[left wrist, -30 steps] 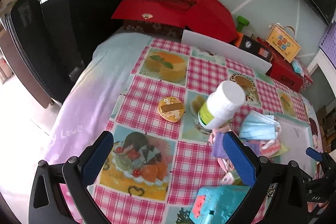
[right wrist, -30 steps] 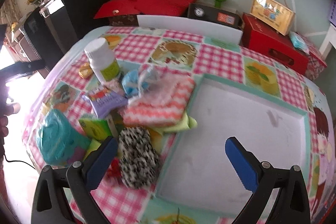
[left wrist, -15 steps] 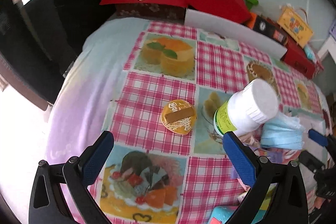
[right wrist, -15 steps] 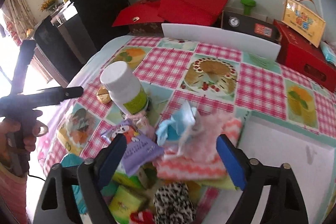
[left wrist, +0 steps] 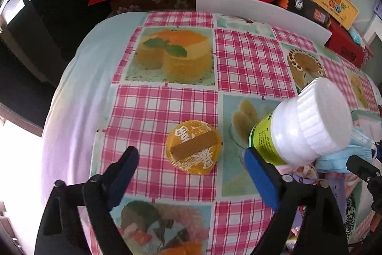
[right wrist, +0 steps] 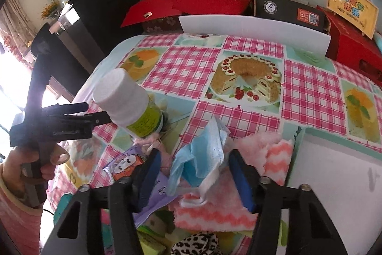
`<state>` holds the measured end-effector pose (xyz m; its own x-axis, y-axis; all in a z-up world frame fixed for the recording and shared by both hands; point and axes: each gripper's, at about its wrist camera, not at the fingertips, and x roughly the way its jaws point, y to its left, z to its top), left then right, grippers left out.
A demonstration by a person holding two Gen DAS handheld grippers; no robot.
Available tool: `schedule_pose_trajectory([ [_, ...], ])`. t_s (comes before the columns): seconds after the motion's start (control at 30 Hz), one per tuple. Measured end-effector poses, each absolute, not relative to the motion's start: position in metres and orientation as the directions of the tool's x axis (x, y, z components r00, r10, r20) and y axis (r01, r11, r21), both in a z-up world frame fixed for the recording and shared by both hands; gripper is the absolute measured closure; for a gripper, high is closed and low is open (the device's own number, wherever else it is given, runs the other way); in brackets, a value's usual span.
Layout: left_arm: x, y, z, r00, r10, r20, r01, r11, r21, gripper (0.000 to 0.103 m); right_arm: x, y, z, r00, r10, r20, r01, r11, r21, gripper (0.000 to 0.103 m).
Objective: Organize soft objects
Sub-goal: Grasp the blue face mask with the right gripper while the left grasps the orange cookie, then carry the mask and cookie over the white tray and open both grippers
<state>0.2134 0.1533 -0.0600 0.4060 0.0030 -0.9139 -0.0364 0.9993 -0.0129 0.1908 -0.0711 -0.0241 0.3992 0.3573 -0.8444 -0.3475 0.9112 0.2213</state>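
Sorting barely begun: your right tool (right wrist: 193, 173), jaws just narrowing, brackets but hasn't pinched the blue mask (right wrist: 203, 154) atop the pile on the table (right wrist: 310, 97); your left tool (left wrist: 191, 164), spread, holds nothing.

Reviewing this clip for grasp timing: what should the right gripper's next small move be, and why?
Probably finish closing on the blue face mask. The right gripper has just been closing its jaws; the crumpled mask stands between them above the pink chevron cloth, but the pads do not clearly press it yet. The mask is soft, so it suits the task.
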Motion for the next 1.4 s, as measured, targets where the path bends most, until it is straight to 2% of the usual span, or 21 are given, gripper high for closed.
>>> schedule_pose_trajectory([
  [0.03, 0.215, 0.153, -0.062, 0.406, 0.004, -0.914, -0.035, 0.999, -0.011, 0.015, 0.191, -0.071, -0.026, 0.397, 0.360, -0.844, -0.348, 0.910, 0.225, 0.050],
  [0.1, 0.217, 0.152, -0.065, 0.407, 0.003, -0.913, -0.025, 1.000, -0.009, 0.036, 0.192, -0.071, -0.027, 0.397, 0.362, -0.843, -0.349, 0.909, 0.227, 0.051],
  [0.13, 0.217, 0.151, -0.066, 0.404, -0.008, -0.915, -0.020, 1.000, -0.017, 0.048, 0.192, -0.071, -0.028, 0.398, 0.365, -0.841, -0.351, 0.908, 0.229, 0.055],
  [0.17, 0.218, 0.152, -0.068, 0.401, -0.010, -0.916, -0.023, 1.000, -0.021, 0.051, 0.191, -0.071, -0.027, 0.397, 0.372, -0.839, -0.354, 0.906, 0.234, 0.057],
  [0.27, 0.217, 0.153, -0.068, 0.418, -0.011, -0.908, -0.025, 0.999, -0.024, 0.052, 0.190, -0.071, -0.027, 0.397, 0.379, -0.836, -0.360, 0.902, 0.238, 0.065],
  [0.33, 0.217, 0.152, -0.068, 0.421, -0.017, -0.907, -0.024, 0.999, -0.030, 0.052, 0.190, -0.071, -0.027, 0.397, 0.382, -0.835, -0.364, 0.900, 0.239, 0.075],
  [0.63, 0.200, 0.155, -0.052, 0.453, -0.015, -0.892, -0.057, 0.997, -0.046, 0.053, 0.186, -0.076, -0.021, 0.411, 0.398, -0.820, -0.354, 0.899, 0.259, 0.088],
  [0.87, 0.174, 0.164, -0.011, 0.529, -0.003, -0.849, -0.123, 0.989, -0.080, 0.053, 0.177, -0.087, 0.002, 0.450, 0.437, -0.779, -0.354, 0.888, 0.294, 0.089],
  [1.1, 0.135, 0.161, 0.058, 0.644, 0.019, -0.765, -0.160, 0.981, -0.110, 0.053, 0.157, -0.114, 0.049, 0.541, 0.464, -0.701, -0.343, 0.883, 0.320, 0.088],
  [1.4, 0.099, 0.105, 0.122, 0.740, -0.034, -0.672, -0.078, 0.988, -0.136, 0.053, 0.120, -0.179, 0.104, 0.689, 0.357, -0.630, -0.231, 0.933, 0.277, 0.088],
])
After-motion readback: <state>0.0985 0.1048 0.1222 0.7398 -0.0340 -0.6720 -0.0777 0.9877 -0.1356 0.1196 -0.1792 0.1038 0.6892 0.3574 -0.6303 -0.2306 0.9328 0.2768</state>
